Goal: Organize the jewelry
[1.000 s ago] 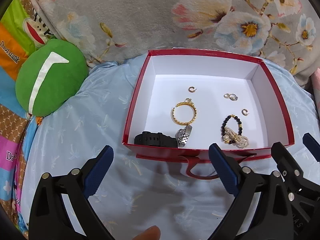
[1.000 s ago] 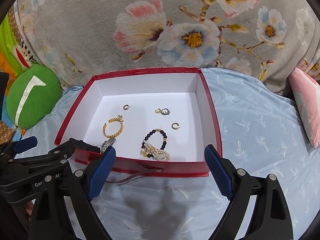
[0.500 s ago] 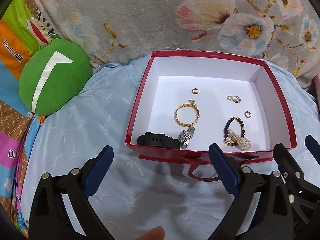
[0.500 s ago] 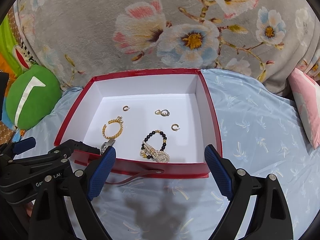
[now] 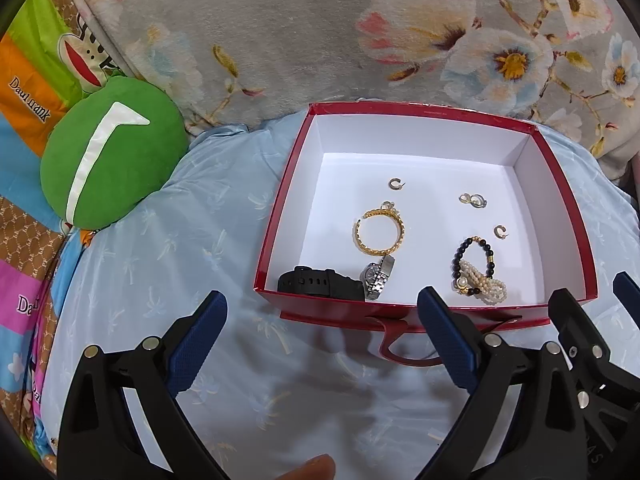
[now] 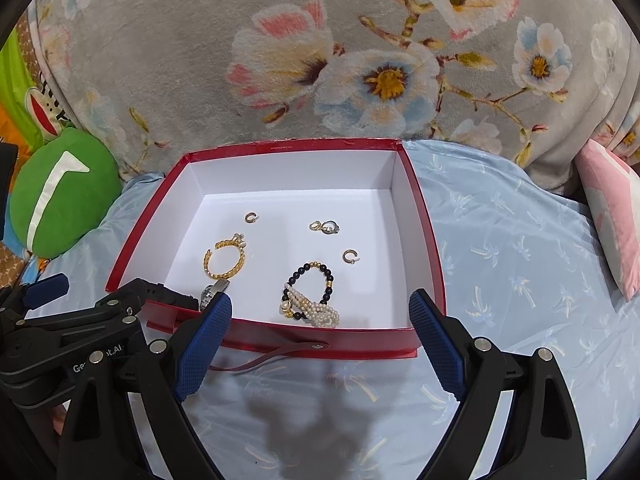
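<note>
A red box [image 6: 424, 248] sat on a pale blue sheet [image 6: 512, 264], a flowered blanket [image 6: 360, 60] behind it, jewelry [image 6: 308, 300] inside. Only the right view showed a pink pillow [image 6: 612, 216] right of the box. The left gripper [image 5: 320, 344] and right gripper [image 6: 320, 344] hung spread, empty, before the box.

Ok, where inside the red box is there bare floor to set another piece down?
Bare strips run along the red cardboard box's back and right walls. The front is crowded: gold chain bracelet, black watch, pearl-and-black-bead bracelets.
</note>
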`<state>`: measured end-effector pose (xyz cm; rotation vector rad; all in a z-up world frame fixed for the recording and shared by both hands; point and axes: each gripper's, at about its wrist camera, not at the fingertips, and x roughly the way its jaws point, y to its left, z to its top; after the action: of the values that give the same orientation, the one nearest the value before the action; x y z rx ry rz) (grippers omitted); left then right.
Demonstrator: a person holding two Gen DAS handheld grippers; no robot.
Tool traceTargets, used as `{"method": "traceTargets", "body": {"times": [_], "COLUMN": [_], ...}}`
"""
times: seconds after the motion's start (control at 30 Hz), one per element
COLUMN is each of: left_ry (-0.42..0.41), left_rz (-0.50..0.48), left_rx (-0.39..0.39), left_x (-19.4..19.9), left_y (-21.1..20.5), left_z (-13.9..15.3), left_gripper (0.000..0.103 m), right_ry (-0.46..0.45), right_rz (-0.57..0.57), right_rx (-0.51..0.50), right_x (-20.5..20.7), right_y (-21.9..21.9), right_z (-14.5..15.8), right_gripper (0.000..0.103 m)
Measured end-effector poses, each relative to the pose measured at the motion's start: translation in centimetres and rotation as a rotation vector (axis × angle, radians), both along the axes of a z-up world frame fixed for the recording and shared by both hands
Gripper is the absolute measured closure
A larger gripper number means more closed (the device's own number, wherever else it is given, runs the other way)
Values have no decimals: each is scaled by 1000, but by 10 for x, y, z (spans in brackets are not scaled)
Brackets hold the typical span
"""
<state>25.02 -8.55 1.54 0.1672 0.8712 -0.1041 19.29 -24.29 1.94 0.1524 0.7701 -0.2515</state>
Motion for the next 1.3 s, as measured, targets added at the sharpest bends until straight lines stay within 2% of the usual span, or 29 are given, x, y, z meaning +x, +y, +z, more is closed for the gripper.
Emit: {"method": "traceTargets", "body": {"times": [1.3], "left_ry": [-4], "left_rz": [7], "left_rx": [11], "left_x": [1], "left_y": [3], "left_z": [2], "left_gripper": [9], "right_ry": [-3], "right_rz": [-2], "right_rx": [-3], "right_x": [1], "right_y": [1], "right_z": [-1], "right_gripper": [15]}}
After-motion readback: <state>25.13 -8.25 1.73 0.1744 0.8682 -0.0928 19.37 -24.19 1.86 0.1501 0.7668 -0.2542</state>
